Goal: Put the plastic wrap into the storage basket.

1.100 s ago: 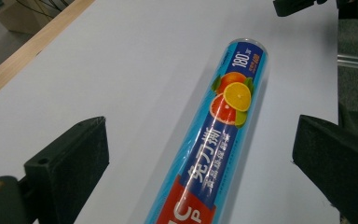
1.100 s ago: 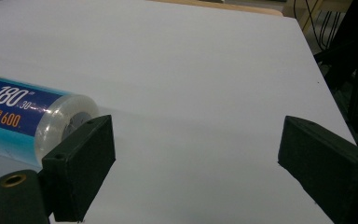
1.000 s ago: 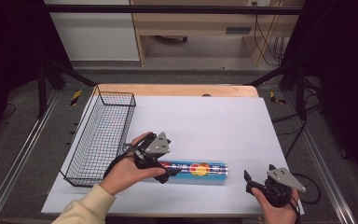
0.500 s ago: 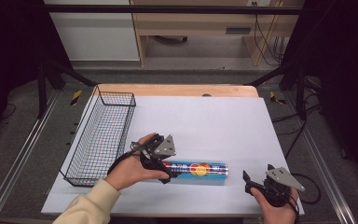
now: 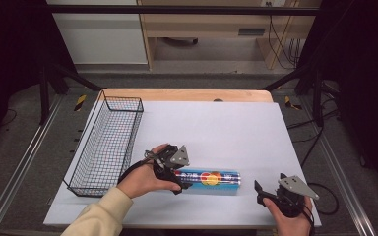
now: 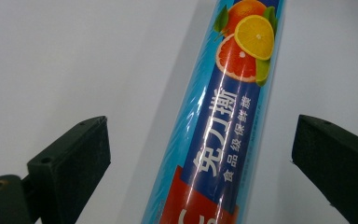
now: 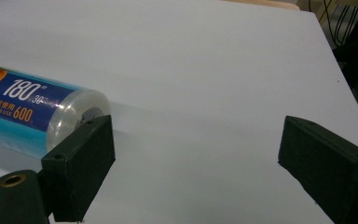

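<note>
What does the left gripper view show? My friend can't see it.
A blue roll with orange and grapefruit pictures lies on a white table, running up between the left gripper's two black jaws. The jaws stand wide open, not touching it.

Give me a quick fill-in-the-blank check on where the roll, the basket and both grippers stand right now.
1. The blue roll lies flat on the white table, outside the wire ____.
2. The left gripper has its jaws ____, one on each side of the roll.
3. The fruit printed on the roll's label is ____.
4. The right gripper is open and holds ____.

Missing words: basket; open; citrus; nothing
</note>
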The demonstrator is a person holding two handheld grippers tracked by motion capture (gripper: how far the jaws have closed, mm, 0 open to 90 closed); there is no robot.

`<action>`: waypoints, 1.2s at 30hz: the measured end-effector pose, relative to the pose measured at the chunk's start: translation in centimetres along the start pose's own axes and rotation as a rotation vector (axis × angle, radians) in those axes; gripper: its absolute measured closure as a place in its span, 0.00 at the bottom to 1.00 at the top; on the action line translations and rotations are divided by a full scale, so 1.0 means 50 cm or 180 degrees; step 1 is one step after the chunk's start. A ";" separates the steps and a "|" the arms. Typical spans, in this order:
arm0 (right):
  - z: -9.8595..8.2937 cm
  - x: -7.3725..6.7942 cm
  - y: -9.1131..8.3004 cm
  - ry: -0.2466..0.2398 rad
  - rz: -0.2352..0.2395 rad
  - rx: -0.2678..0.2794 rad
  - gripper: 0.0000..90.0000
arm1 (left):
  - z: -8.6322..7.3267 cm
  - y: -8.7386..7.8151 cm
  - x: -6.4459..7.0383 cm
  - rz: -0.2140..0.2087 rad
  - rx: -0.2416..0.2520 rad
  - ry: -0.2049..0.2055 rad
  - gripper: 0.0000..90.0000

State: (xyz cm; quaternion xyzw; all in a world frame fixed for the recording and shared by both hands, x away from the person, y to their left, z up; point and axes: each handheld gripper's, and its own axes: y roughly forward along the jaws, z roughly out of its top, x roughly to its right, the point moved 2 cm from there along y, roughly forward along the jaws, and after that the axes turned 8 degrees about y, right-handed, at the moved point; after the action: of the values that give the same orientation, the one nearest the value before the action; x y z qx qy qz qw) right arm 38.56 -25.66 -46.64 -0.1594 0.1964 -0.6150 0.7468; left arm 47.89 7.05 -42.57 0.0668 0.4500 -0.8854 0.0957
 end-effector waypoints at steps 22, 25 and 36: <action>-0.002 0.003 -0.001 0.0043 -0.0011 -0.0016 0.12 | -0.014 0.025 0.002 -0.0098 -0.0253 0.0157 0.07; -0.002 0.003 0.001 0.0041 -0.0010 -0.0026 0.12 | -0.016 0.029 -0.001 -0.0115 -0.0281 0.0158 0.08; -0.002 0.000 0.001 0.0032 0.0015 -0.0044 0.12 | -0.040 0.049 0.006 -0.0246 -0.0455 0.0227 0.15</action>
State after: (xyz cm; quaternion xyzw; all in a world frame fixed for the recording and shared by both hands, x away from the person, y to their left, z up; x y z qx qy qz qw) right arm 38.56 -25.66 -46.78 -0.1610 0.2048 -0.6127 0.7461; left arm 48.22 7.22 -45.75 0.0739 0.5175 -0.8510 0.0499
